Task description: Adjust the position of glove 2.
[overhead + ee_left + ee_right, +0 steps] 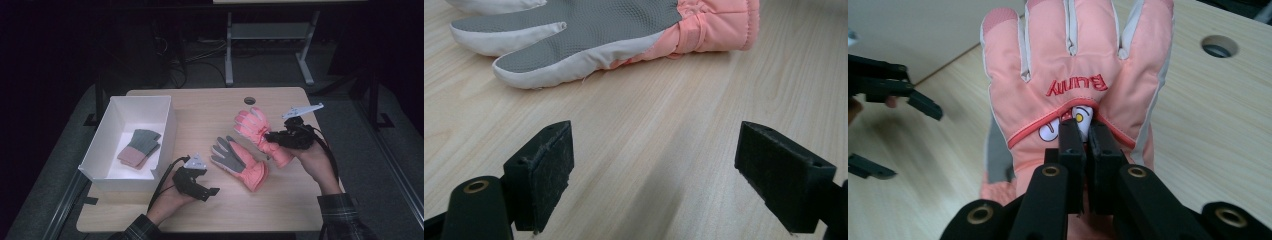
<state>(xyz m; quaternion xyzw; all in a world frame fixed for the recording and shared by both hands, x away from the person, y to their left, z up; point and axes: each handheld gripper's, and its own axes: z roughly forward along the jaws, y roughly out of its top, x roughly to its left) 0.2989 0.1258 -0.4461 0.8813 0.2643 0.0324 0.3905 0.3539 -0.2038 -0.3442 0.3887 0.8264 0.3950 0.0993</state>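
a person at a pale wooden table (210, 107) worked two hand-held grippers over a pair of padded pink winter gloves. the right gripper (1082, 131) had its black jaws pinched together on the back of the pink glove with red "bunny" stitching (1075, 65), gripping a fold of fabric just below the lettering; in the high view this glove (255, 127) sat at the right of the table, fingers pointing away from the person, its cuff hidden under the gripper (274, 136). the left gripper (654, 170) hovered low over bare wood with its jaws wide apart and nothing between them. just beyond it lay the second pink glove with a grey textured palm (589, 30), palm up and flat on the table, near the first glove. a white open box (167, 127) at the table's left held a small grey-and-pink knitted pair (140, 147).
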